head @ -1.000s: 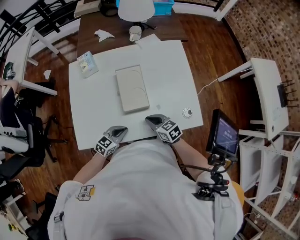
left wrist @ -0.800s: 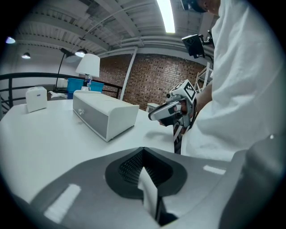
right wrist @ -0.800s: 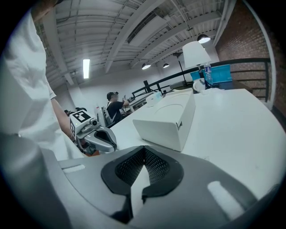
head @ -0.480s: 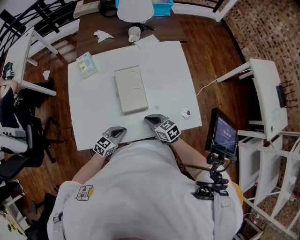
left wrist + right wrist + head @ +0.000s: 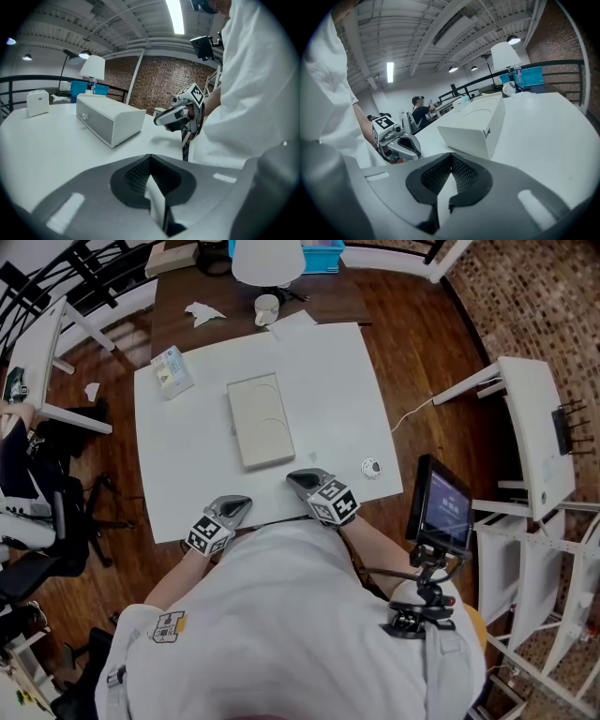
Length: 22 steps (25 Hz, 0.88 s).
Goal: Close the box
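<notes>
A flat beige box [image 5: 259, 420] lies in the middle of the white table [image 5: 342, 390] with its lid down. From the left gripper view the box [image 5: 110, 119] stands ahead to the left, and from the right gripper view the box [image 5: 476, 124] sits just ahead. My left gripper [image 5: 240, 505] rests at the table's near edge, shut and empty, well short of the box. My right gripper [image 5: 296, 477] is also shut and empty, just below the box's near end. Each gripper shows in the other's view: the right gripper [image 5: 176, 115] and the left gripper [image 5: 398, 143].
A small carton [image 5: 171, 371] lies at the table's far left corner, and a small round object [image 5: 371, 468] near the right edge. A cup [image 5: 266, 307] and a lamp [image 5: 269, 259] stand beyond the table. A screen on a stand [image 5: 439, 505] is at my right.
</notes>
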{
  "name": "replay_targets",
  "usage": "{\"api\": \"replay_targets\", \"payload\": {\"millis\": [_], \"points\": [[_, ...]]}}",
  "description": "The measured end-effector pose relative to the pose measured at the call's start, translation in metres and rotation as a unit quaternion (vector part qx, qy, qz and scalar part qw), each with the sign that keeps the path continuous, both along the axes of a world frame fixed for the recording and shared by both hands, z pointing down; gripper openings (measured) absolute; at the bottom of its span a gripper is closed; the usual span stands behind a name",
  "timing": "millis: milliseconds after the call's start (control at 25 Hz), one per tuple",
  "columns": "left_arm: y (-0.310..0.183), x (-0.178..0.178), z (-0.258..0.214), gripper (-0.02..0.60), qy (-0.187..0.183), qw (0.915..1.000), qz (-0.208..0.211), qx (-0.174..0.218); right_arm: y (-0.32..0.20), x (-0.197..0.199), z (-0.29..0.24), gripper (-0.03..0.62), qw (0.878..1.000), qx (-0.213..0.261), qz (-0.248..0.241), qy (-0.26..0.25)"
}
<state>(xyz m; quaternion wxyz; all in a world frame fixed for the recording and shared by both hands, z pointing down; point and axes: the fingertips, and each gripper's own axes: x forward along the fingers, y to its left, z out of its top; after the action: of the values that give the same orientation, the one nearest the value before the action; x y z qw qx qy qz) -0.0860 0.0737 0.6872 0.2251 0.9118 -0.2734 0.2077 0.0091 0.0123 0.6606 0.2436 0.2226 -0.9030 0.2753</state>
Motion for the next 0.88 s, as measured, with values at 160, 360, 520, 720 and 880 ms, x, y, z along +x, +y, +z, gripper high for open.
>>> {"api": "replay_targets", "payload": {"millis": [160, 360, 520, 720, 880], "points": [[-0.0013, -0.0007, -0.001, 0.0, 0.001, 1.0, -0.003, 0.001, -0.0014, -0.0022, -0.0008, 0.0, 1.0, 0.0, -0.003, 0.0], [-0.0016, 0.0, -0.0003, 0.0, 0.002, 1.0, -0.005, 0.001, -0.0023, -0.003, -0.0004, 0.0, 1.0, 0.001, -0.006, 0.0], [-0.0004, -0.0003, -0.0012, 0.0, 0.003, 1.0, -0.005, 0.002, -0.0011, -0.0033, -0.0009, 0.0, 1.0, 0.001, -0.006, 0.0], [-0.0008, -0.0005, -0.0008, 0.0, 0.002, 1.0, -0.006, 0.002, -0.0014, -0.0042, -0.0008, 0.0, 1.0, 0.001, -0.01, 0.0], [-0.0032, -0.0014, -0.0006, 0.0, 0.001, 1.0, -0.008, 0.002, 0.0003, -0.0058, 0.0001, 0.0, 1.0, 0.005, -0.023, 0.006]]}}
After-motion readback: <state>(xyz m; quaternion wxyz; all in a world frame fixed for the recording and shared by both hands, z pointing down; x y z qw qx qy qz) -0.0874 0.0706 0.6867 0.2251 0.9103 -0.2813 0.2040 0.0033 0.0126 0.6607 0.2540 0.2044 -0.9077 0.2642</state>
